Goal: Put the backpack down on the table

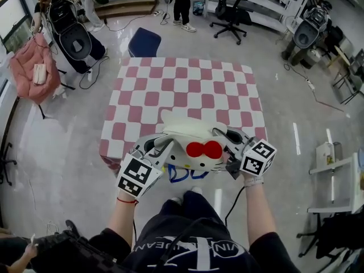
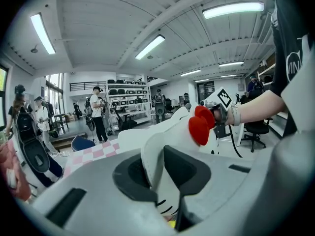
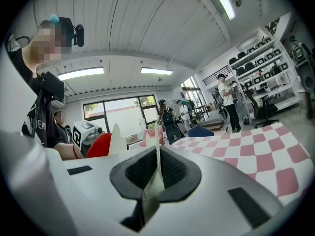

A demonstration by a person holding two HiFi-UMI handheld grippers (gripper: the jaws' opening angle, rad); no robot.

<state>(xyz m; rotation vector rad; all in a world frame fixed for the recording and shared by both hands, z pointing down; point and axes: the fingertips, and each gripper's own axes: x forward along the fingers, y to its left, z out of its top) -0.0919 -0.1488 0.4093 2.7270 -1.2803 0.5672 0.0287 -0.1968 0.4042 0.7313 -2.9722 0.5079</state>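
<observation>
While the backpack [image 1: 190, 136] isn't let go yet, I'd call this the lowering step. In the head view it sits over the near edge of the pink-and-white checked tabletop [image 1: 187, 84], with its red bow [image 1: 203, 149] facing the person. I honestly can't tell if its bottom is touching that edge already. The left tongs [image 1: 158, 148] hold it toward the tabletop's near-left corner and the right tongs [image 1: 228, 141] toward the near-right corner.

Left gripper view: the left tongs [image 2: 158, 177] are clamped on a thick white flap of the bag, and there's no gap between pad and fabric. The tabletop shows beyond the bag.

Right gripper view: the right tongs [image 3: 156, 178] are pinched tight on a thin white edge of the bag, with the tabletop stretching off to the right.

My guess for the next move: push the bag a bit further in over the tabletop, lower it until it rests flat there, then open both tongs and pull back. Drop it too close to the near edge and it could slide off toward the person.

Readable stuff: the black shirt shows partial white letters, "VIN" and something like "EAN". Blue lettering under the bow is too cut off to read. Each tongs' cube carries black-and-white square markers, no words.
</observation>
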